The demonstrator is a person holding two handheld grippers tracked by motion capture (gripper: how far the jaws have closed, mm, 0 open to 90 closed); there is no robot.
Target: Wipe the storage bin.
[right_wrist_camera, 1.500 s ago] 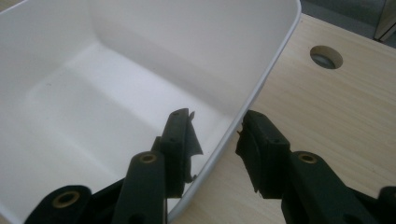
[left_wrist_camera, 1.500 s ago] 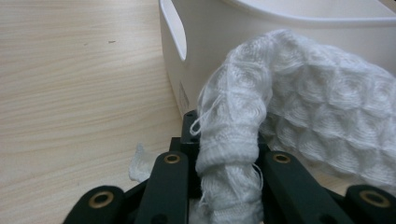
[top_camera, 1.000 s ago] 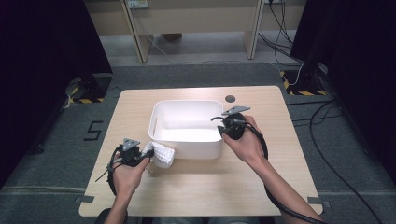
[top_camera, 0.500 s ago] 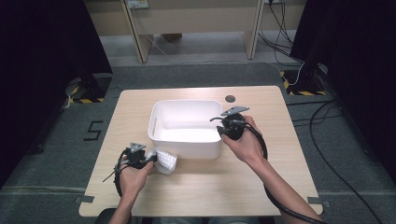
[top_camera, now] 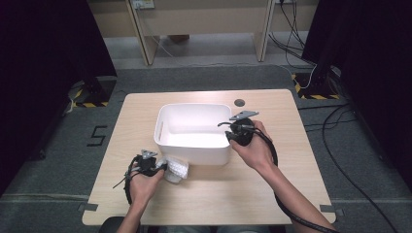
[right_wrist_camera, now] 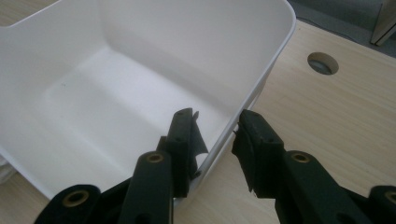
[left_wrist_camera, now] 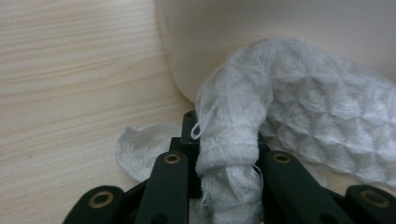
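- High view: a pale wooden desk (top_camera: pixel 291 160) carries a white tub (top_camera: pixel 193 132), and a person's forearms come in from the bottom edge, one hand-held gripper in each hand.
- The left hand-held gripper (top_camera: pixel 158 166) sits low at the tub's near left corner, clenched on a white waffle-weave cloth (top_camera: pixel 176 169). The cloth lies on the desk, right up against the tub's outer wall.
- Left gripper view: the cloth (left_wrist_camera: pixel 261 121) is bunched into a thick roll, squeezed tight between the two black jaws of the left hand-held gripper (left_wrist_camera: pixel 227 154). More of it spreads away to the right, and a thin frayed corner lies flat on the desk (left_wrist_camera: pixel 70 93) to the left.
- The tub's (left_wrist_camera: pixel 261 32) rounded corner rises just behind the roll.
- Over on the other side, the right hand-held gripper (top_camera: pixel 232 138) is at the tub's right rim, the hand resting behind it.
- Right gripper view: the right hand-held gripper (right_wrist_camera: pixel 215 140) straddles the tub's (right_wrist_camera: pixel 275 51) side wall, one jaw inside, one outside. The inner jaw lies against the wall; a slight gap shows at the outer jaw, so I cannot tell whether the rim is truly pinched.
- A round cable hole (right_wrist_camera: pixel 322 63) shows in the desk beyond the tub.
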